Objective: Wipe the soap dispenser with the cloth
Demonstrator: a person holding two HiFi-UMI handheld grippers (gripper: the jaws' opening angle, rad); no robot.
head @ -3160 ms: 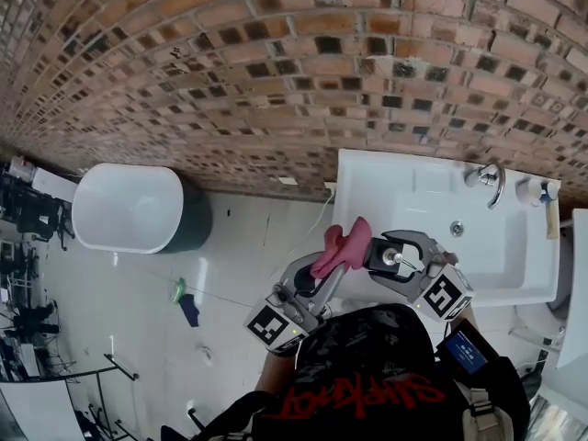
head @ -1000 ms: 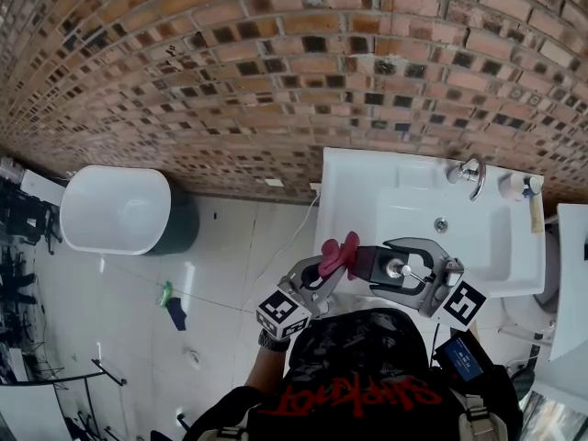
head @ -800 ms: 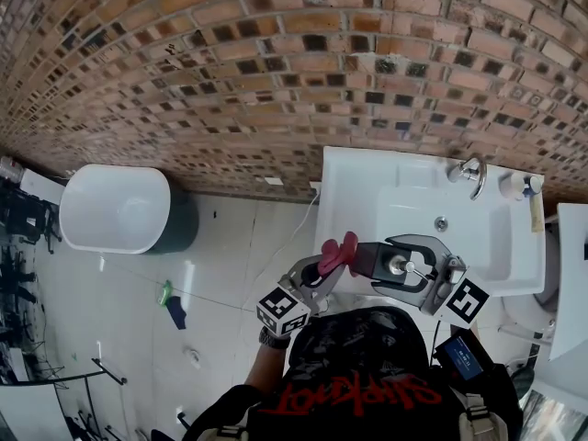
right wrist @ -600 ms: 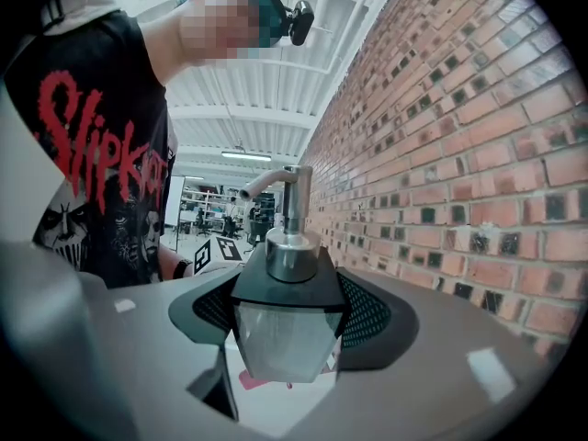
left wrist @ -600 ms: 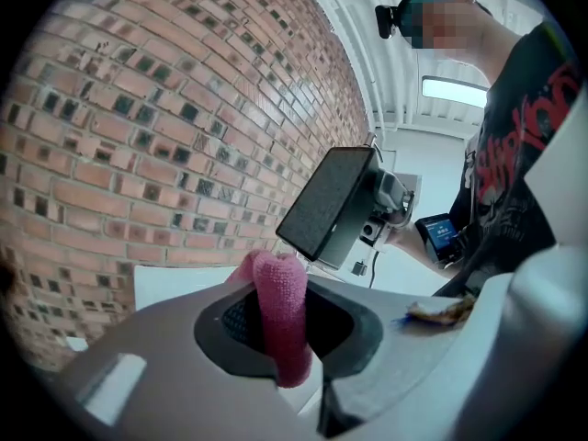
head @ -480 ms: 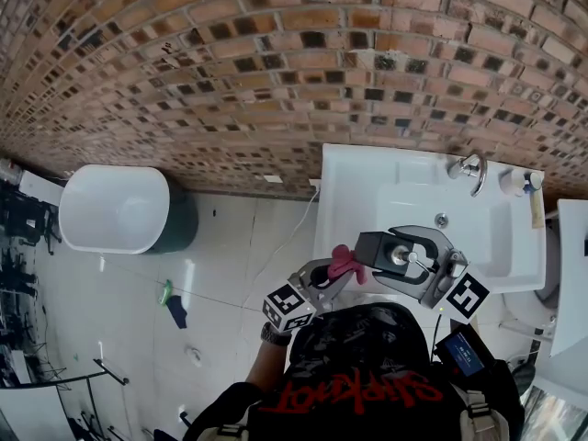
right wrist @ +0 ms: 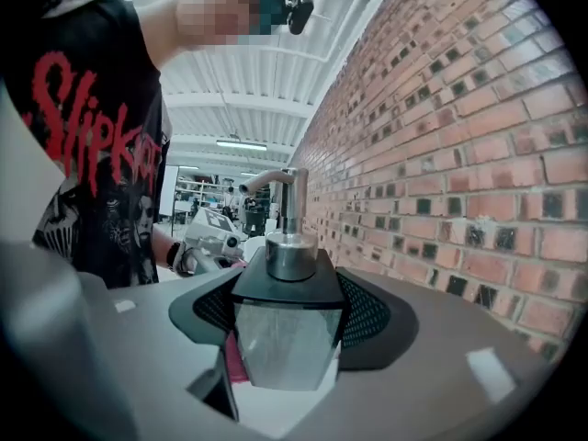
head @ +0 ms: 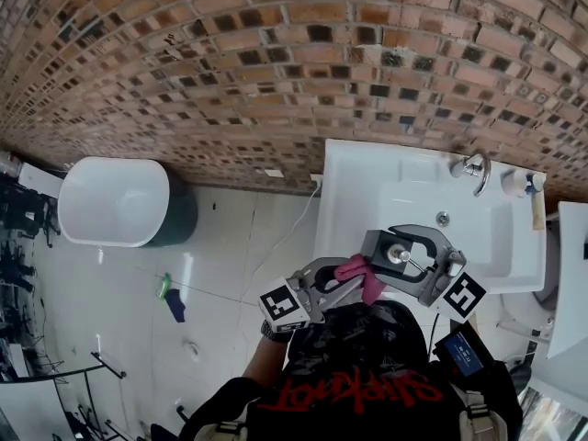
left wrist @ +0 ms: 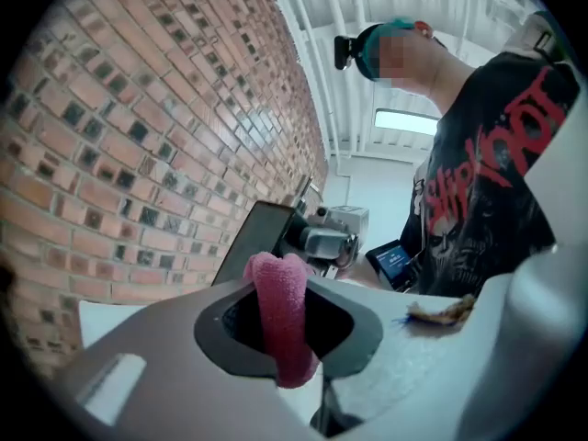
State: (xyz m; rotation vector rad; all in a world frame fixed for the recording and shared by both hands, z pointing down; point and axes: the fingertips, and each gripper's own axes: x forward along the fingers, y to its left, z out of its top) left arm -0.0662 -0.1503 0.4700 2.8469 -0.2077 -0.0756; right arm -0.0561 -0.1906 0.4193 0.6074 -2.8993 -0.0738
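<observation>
Between the right jaws: soap dispenser (right wrist: pixel 280 333), a clear square body with a black shoulder and chrome pump. The right gripper (head: pixel 384 249) clamps it on both sides and holds it upright in the air.
Between the left jaws: pink cloth (left wrist: pixel 283 312), a folded strip pinched fast by the left gripper (head: pixel 338 274). Its loop pokes above the pads and its end hangs below.
Cloth and dispenser: pink shows at the dispenser's lower left side in the right gripper view. Whether it touches or is just beside, I cannot tell.
Beneath both: front edge of a white sink (head: pixel 347 184), with a tap (head: pixel 473 167) at its far corner.
Behind: brick wall (head: pixel 230 62).
Left of sink: tiled floor (head: pixel 239 246).
</observation>
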